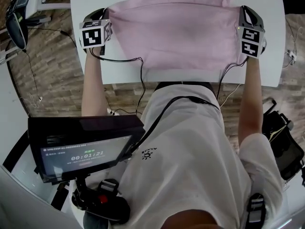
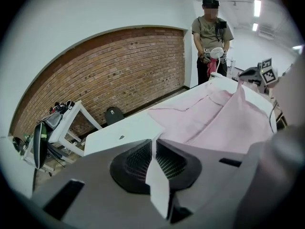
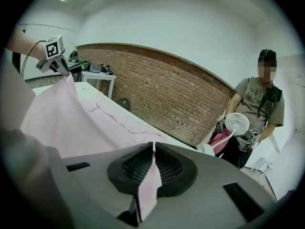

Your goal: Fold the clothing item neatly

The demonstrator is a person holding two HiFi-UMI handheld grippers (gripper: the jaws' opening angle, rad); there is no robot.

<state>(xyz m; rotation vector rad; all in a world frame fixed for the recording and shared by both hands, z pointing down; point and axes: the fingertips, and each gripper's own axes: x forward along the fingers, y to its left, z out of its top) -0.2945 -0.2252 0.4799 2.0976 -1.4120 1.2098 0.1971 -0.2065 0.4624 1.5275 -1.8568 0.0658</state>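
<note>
Pink shirt (image 1: 176,37) corners clamped in left gripper (image 1: 106,26) and right gripper (image 1: 243,23) fingers (image 3: 171,165); uneven pulling could slip one, skewing fold.

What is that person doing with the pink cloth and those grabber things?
A person is folding a pink garment on a white table. They have a gripper in each hand. The left gripper and the right gripper are each pinched shut on an edge of the garment, one on each side. The pinched parts are held up off the table, and the rest lies spread out flat.
</note>
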